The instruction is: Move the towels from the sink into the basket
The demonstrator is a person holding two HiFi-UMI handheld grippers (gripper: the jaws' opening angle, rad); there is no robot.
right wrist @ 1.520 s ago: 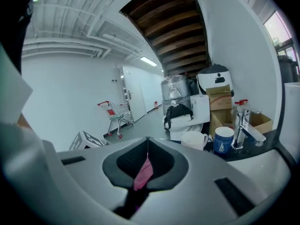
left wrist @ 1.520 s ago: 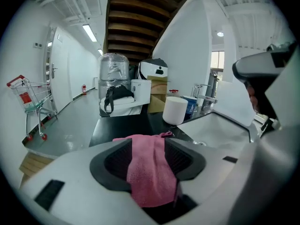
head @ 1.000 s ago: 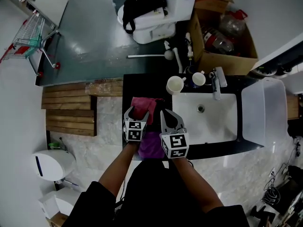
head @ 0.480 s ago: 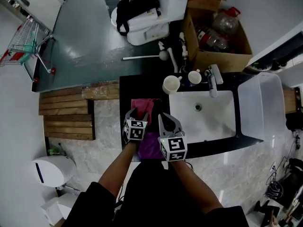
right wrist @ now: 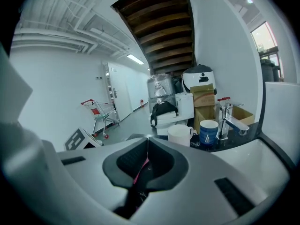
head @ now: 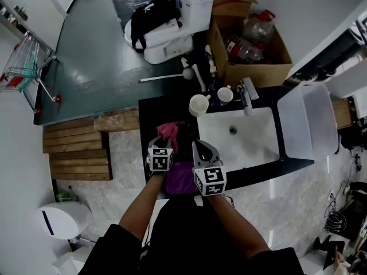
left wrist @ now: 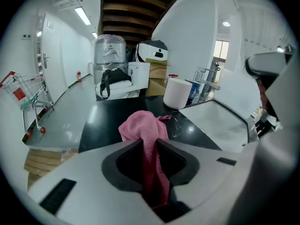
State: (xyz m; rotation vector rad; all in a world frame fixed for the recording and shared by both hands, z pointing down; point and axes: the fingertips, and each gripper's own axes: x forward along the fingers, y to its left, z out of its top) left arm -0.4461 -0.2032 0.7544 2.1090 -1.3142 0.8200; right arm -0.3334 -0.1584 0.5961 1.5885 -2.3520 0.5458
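A pink towel (head: 168, 130) (left wrist: 140, 128) is bunched up on the black counter (head: 150, 113) left of the white sink (head: 261, 148). My left gripper (head: 163, 142) (left wrist: 150, 143) is closing on it, and its pads pinch a fold that hangs down between them. A purple towel (head: 182, 177) lies at the counter's front edge, between and below both grippers. My right gripper (head: 199, 146) (right wrist: 147, 138) hovers near the sink's left rim with its tips together. A thin pinkish strip shows in the slit behind those tips. The sink basin is bare.
A translucent plastic bin (head: 309, 122) stands right of the sink. Behind the basin are a white mug (head: 198, 104), a blue mug (head: 224, 95) and the faucet (head: 248, 89). Beyond the counter are a cardboard box (head: 252, 53) and a toilet (head: 166, 30).
The left jaws have closed on the pink towel, which went from lying flat to standing bunched. The right gripper stayed beside it, still shut.
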